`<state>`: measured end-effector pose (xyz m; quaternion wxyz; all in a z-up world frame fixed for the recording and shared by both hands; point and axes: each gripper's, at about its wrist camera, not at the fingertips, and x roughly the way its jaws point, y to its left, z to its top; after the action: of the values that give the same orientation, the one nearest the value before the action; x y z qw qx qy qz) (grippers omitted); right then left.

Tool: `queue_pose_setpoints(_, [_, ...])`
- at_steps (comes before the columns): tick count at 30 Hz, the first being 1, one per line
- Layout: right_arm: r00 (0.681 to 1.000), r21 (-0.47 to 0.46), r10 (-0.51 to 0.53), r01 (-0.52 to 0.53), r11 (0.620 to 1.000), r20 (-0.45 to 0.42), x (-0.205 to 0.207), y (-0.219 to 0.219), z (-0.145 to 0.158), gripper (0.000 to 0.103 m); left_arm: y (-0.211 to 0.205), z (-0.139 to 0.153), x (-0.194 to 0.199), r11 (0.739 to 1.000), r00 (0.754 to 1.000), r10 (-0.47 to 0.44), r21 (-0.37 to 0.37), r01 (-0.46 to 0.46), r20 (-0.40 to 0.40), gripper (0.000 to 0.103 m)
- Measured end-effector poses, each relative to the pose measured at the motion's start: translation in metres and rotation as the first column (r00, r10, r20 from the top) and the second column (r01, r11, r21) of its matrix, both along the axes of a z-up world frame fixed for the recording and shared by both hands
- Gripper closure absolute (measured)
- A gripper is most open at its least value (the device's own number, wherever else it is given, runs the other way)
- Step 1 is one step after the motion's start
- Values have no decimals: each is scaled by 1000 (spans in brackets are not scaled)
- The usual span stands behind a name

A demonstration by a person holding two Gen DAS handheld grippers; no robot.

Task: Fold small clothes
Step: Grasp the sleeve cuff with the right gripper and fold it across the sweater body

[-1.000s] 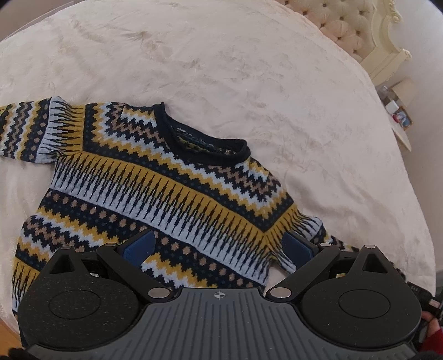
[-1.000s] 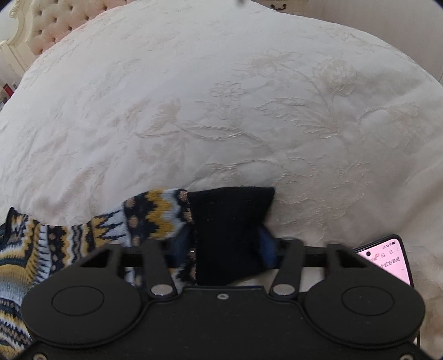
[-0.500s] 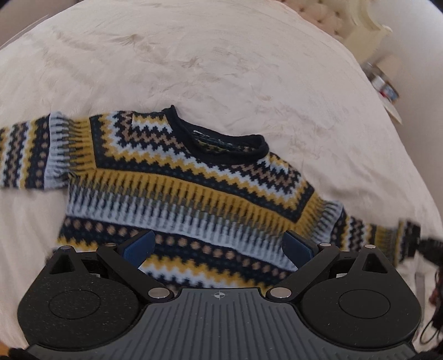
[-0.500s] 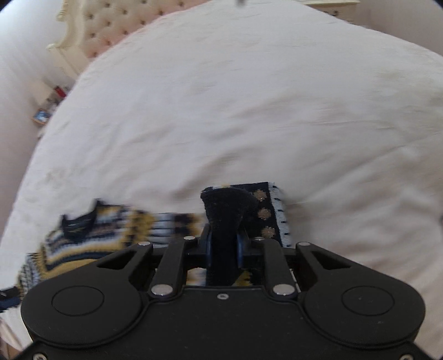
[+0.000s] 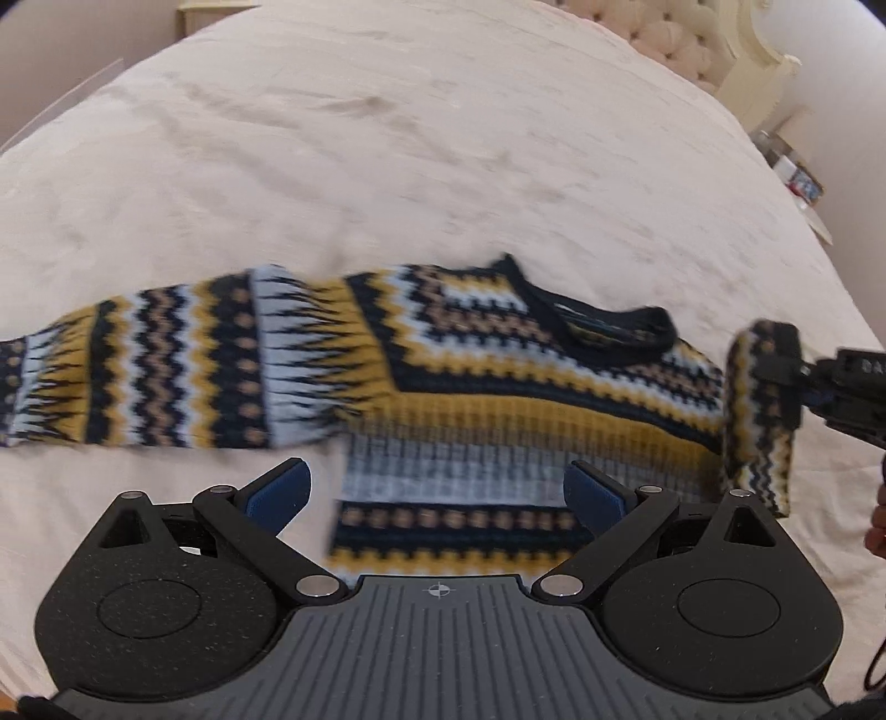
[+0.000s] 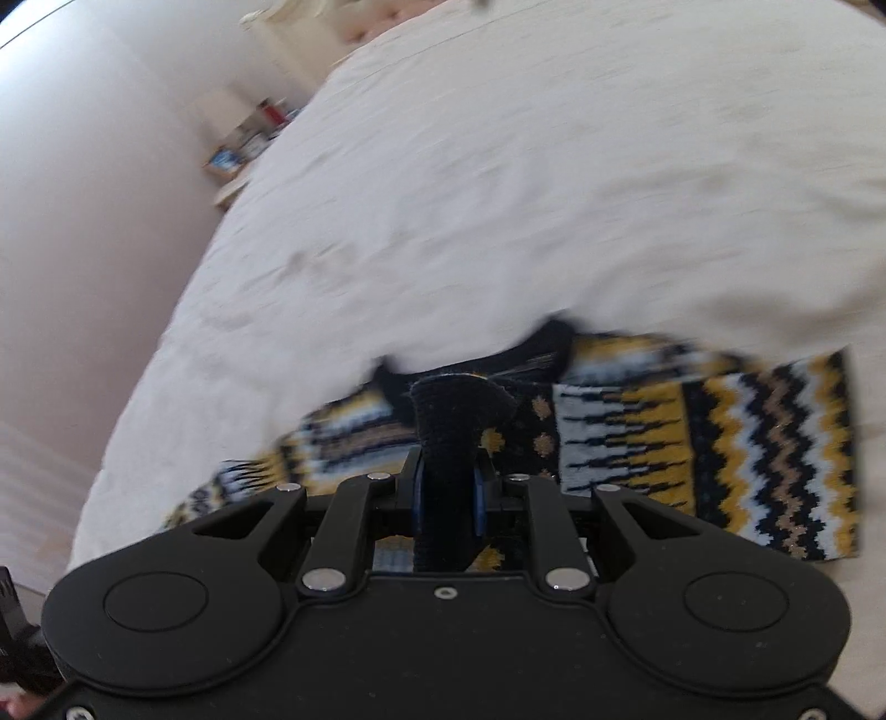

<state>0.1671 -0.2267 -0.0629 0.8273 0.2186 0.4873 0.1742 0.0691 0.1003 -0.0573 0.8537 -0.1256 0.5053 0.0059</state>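
On the bed, left wrist view:
Sweater (image 5: 476, 382): a small knit in navy, yellow, pale blue and tan zigzag bands, lying on the cream bedspread (image 5: 387, 166) with its dark neckline (image 5: 603, 327) facing away from the camera.
One sleeve (image 5: 155, 365): stretched out flat toward the left edge of the picture.
Other sleeve (image 5: 758, 410): lifted off the bedspread and hanging as a folded loop at the right side of the body.
Left gripper (image 5: 434, 493): jaws spread wide, blue pads apart, nothing between them; it hovers over the hem of the sweater.
Right gripper (image 5: 797, 376): enters from the right edge, clamped on the dark end of the lifted sleeve.
Headboard (image 5: 686, 33): tufted, cream, at the top right.

Over the sweater, right wrist view:
Right gripper (image 6: 447, 498): jaws drawn close together, pinching the cuff (image 6: 459, 410), which sticks up as a crumpled navy tab between the blue pads.
Sweater (image 6: 692, 443): directly below and ahead of the gripper; patterned sleeve fabric spreads to the right, and the neckline (image 6: 542, 343) shows just beyond the cuff.
Bedspread (image 6: 554, 194): fills the upper picture, blurred.
Wall (image 6: 83, 221): pale, at the left, with a cluttered shelf (image 6: 243, 149) too blurred to read.
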Motion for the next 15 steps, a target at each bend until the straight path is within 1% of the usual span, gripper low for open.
queue_pose_setpoints(3, [1000,28,25,-25,999,-3,-3,41,-6,77,16,0,-2,1000,1000,6,12,-6,21,4])
queue_pose_setpoints(6, [999,26,51,-50,998,-18,-3,76,-14,76,26,-1,-2,1000,1000,-8,20,8,24,4])
queue_pose_setpoints(10, [997,6,71,-71,997,-16,-7,103,-23,66,35,-6,1,1000,1000,-15,4,15,18,4])
queue_pose_setpoints(11, [997,-4,74,-74,997,-16,-9,105,-25,56,36,-7,2,1000,1000,-17,0,17,18,4])
queue_pose_setpoints(12, [997,-11,76,-76,997,-15,-11,107,-25,50,37,-8,3,1000,1000,-24,-1,24,17,4])
queue_pose_setpoints(13, [997,-17,71,-71,997,-10,-14,105,-26,36,36,-9,5,999,999,-34,-2,34,15,4])
queue_pose_setpoints(14, [998,-20,60,-60,998,-1,-17,106,-26,25,35,-9,7,999,999,-43,-3,43,15,4])
queue_pose_setpoints(15, [999,-24,50,-50,998,8,-22,102,-24,23,33,-10,8,999,999,-49,-2,49,17,4])
